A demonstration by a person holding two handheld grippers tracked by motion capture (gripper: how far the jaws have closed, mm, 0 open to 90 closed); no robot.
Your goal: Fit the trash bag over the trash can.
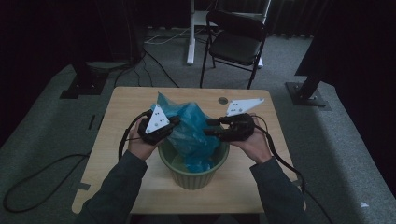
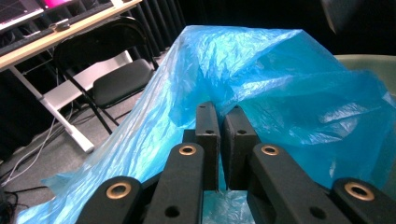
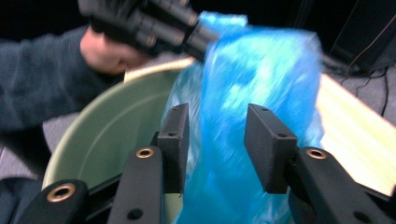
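Note:
A crumpled blue plastic bag (image 1: 191, 126) stands in a ribbed green pot (image 1: 194, 175) at the table's middle, rising above its rim. My left gripper (image 1: 175, 121) is at the bag's upper left; in the left gripper view its jaws (image 2: 220, 114) stand almost together, pinching a fold of the blue bag (image 2: 280, 79). My right gripper (image 1: 209, 127) is at the bag's right side. In the right gripper view its jaws (image 3: 217, 126) stand apart, with the blue bag (image 3: 261, 70) between them but not pressed, above the pot (image 3: 116, 121). The left gripper (image 3: 201, 35) holds the bag's top there.
The pot sits on a small wooden table (image 1: 126, 102) with a round hole at its far edge. A black folding chair (image 1: 236, 42) and a white desk leg stand behind it. Cables lie on the grey carpet at the left.

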